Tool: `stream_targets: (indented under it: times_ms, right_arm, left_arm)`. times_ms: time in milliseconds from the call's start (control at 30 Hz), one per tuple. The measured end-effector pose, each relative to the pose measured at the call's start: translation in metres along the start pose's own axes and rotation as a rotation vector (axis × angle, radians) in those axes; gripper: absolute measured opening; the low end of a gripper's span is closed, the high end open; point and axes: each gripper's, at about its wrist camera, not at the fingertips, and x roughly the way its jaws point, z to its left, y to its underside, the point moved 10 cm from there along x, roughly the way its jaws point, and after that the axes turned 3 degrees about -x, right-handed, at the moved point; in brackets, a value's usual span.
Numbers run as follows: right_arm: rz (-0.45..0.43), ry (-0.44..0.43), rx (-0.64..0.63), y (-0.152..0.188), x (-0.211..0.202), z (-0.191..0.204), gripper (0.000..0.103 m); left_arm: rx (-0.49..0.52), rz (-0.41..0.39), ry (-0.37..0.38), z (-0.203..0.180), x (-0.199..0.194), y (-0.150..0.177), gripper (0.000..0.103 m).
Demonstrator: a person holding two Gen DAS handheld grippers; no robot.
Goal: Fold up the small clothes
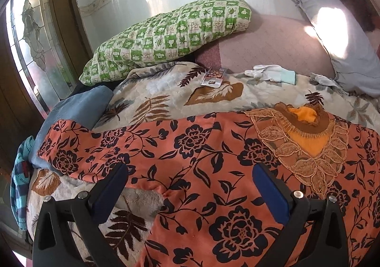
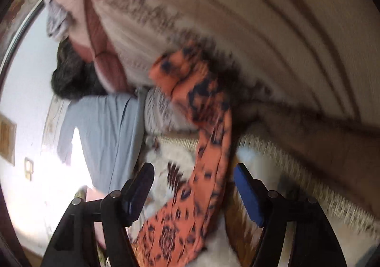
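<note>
An orange top with black flowers (image 1: 201, 148) lies spread flat on a leaf-print blanket (image 1: 166, 98), its lace collar (image 1: 306, 138) at the right and one sleeve (image 1: 78, 145) stretched out to the left. My left gripper (image 1: 190, 179) is open and empty, hovering over the top near the left armpit. In the blurred right wrist view, the other sleeve (image 2: 209, 148) of the top runs between the fingers of my right gripper (image 2: 192, 181), which is open; whether it touches the sleeve I cannot tell.
A green checked pillow (image 1: 166, 36) and a grey pillow (image 1: 332, 36) lie at the back by the tiled wall. White gloves (image 1: 270, 73) and a small packet (image 1: 212, 76) lie on the blanket. Blue cloth (image 1: 78, 107) and a striped garment (image 1: 20, 179) sit at the left edge.
</note>
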Motion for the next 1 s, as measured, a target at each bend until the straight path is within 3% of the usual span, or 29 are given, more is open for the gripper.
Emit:
stream_targets:
  times_ms: [167,333,367,467,567,800,933,1000]
  right_arm:
    - [-0.062,0.054,0.009,-0.040,0.009,-0.005,0.072]
    - [-0.115,0.155,-0.082,-0.052,0.022,-0.003,0.072]
    - [-0.120,0.160,-0.103,-0.052,0.026,0.000,0.065]
    - [-0.105,0.189,-0.177,-0.049,0.032,0.008,0.019]
    - [-0.144,0.181,-0.259,-0.047,0.022,0.029,0.012]
    - [-0.114,-0.012,-0.404,-0.015,-0.011,0.135,0.010]
    - [-0.067,-0.011,-0.478,0.012,-0.020,0.190,0.010]
    - [-0.029,0.032,-0.495,0.013,-0.022,0.191,0.011]
  left_arm:
    - [0.003,0.017,-0.001,-0.003,0.006,0.002,0.103]
    - [0.041,0.011,-0.007,-0.012,0.008,0.005,0.103]
    - [0.047,0.012,-0.007,-0.012,0.008,0.006,0.103]
    - [0.040,0.009,-0.003,-0.010,0.007,0.004,0.103]
    - [0.016,0.009,0.003,-0.004,0.006,0.001,0.103]
    - [-0.074,-0.007,-0.015,0.026,0.005,-0.007,0.103]
    - [-0.110,0.006,-0.029,0.051,0.008,-0.003,0.103]
    - [-0.138,0.020,-0.007,0.059,0.008,-0.001,0.103]
